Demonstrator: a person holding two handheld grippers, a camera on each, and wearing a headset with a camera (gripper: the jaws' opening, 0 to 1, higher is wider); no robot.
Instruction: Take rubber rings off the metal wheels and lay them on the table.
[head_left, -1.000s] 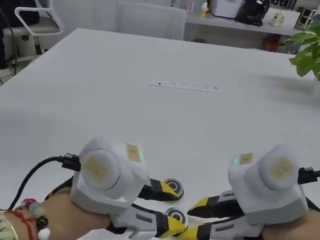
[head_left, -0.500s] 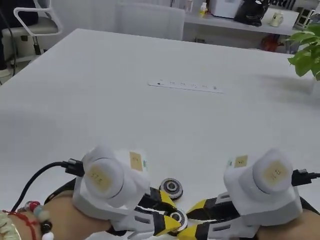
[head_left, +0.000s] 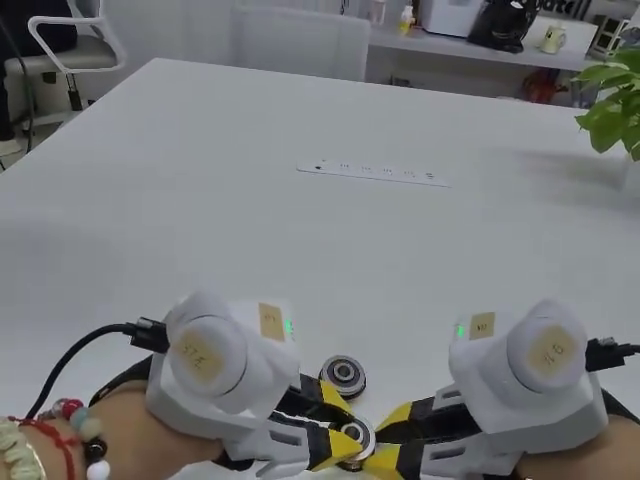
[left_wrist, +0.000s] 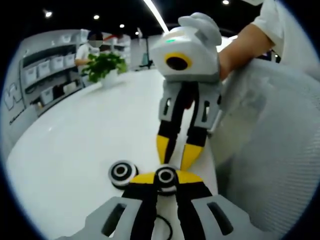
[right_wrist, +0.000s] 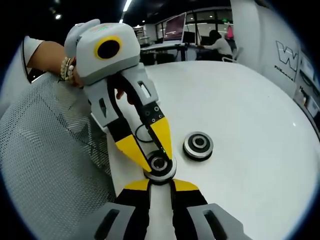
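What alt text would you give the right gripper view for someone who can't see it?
The right gripper and the left gripper, reaching in from the upper left, meet with their yellow tips at a small metal wheel on a white table. A second wheel lies beside it, untouched.

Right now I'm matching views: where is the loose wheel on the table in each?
Head view: loose wheel low centre, beyond the jaw tips.
Left gripper view: loose wheel lower left, beside the jaws.
Right gripper view: loose wheel right of centre.
Shared landmark: second wheel between the jaw tips.
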